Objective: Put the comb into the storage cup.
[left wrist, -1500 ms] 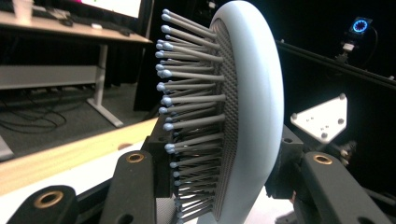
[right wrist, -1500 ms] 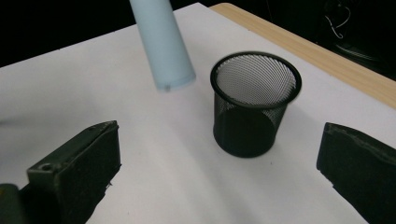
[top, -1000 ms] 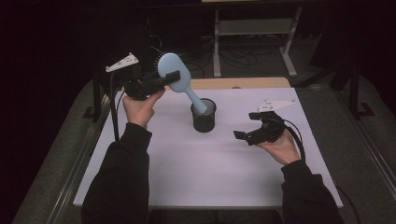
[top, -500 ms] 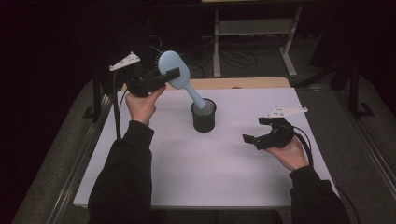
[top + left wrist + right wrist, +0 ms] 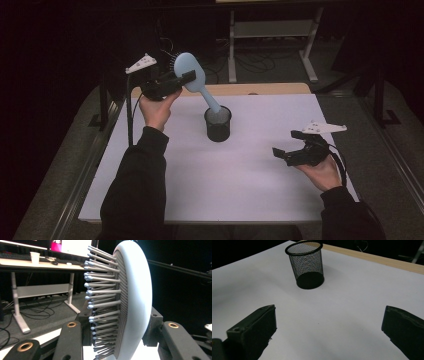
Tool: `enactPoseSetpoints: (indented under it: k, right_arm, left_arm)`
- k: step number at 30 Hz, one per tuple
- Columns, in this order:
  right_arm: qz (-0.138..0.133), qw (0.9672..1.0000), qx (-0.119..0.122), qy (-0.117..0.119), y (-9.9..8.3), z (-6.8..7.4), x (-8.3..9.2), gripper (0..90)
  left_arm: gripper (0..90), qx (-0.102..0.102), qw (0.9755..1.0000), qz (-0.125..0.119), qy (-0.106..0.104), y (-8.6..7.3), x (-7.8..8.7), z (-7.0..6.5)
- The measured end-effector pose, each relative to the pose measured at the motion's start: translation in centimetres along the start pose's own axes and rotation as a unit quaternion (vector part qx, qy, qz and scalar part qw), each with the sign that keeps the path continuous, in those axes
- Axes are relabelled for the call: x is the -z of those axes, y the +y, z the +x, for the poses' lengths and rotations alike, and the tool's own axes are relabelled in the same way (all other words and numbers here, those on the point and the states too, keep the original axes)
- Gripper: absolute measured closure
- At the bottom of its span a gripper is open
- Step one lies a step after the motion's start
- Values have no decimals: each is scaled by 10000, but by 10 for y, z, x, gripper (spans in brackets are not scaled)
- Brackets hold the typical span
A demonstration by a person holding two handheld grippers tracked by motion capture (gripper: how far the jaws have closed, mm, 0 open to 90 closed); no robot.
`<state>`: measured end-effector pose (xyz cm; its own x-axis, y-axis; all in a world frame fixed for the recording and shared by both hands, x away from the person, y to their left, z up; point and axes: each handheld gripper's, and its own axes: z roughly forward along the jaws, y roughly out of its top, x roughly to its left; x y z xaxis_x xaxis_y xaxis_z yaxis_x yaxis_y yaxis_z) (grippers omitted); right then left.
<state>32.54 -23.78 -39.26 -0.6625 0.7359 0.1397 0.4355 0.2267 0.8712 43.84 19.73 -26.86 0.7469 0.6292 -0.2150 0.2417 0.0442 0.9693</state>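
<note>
A pale blue hairbrush [image 5: 192,75] was clamped by its oval head between the jaws of the left gripper [image 5: 186,78], tilted so that its handle slanted down and away from that gripper into a black mesh cup [image 5: 218,125]. In the high view the handle's end sat inside the cup's rim; whether it touched the bottom could not be told. Seen along the left gripper's own jaws, the hairbrush [image 5: 125,302] stood edge-on, its grey bristles pointing toward one jaw and its smooth back turned to the other, with both jaws pressed in close on the head.

The mesh cup stood upright on a white sheet [image 5: 200,190] covering the table, below and just ahead of the left gripper and between the two hands. The right gripper [image 5: 285,150] hung low over the sheet, well apart from the cup, with its jaws spread wide and nothing between them. From that gripper's camera the mesh cup [image 5: 307,265] lay straight ahead beyond the jaw tips, with bare sheet [image 5: 332,322] beneath the gap.

A strip of wooden table edge [image 5: 260,89] showed past the sheet, beyond the cup. A dark sleeve [image 5: 140,185] led up to the left hand [image 5: 157,107], which held its gripper raised above the table.
</note>
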Motion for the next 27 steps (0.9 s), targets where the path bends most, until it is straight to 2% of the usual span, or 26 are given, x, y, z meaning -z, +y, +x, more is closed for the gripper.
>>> enactPoseSetpoints:
  k: [5,10,13,16,21,27]
  right_arm:
    - [-73,9999,35,-109,-11,-2,9,0]
    - [-63,9999,10,-146,-20,-4,14,0]
    - [-7,9998,15,-173,-24,-5,15,0]
    - [29,9998,25,-213,-27,-5,16,0]
    - [93,9997,66,-220,-30,-4,15,0]
    - [127,9995,113,-284,-32,-3,14,0]
  left_arm:
    - [549,-93,9999,121,58,-5,-10,1]
    - [549,-90,9998,153,53,-8,-17,2]
    - [546,-108,9998,164,8,-10,-21,3]
    - [547,-94,9996,248,28,-13,-24,5]
    - [546,-210,9987,455,52,-18,-31,3]
    - [544,-218,9982,558,21,-24,-37,5]
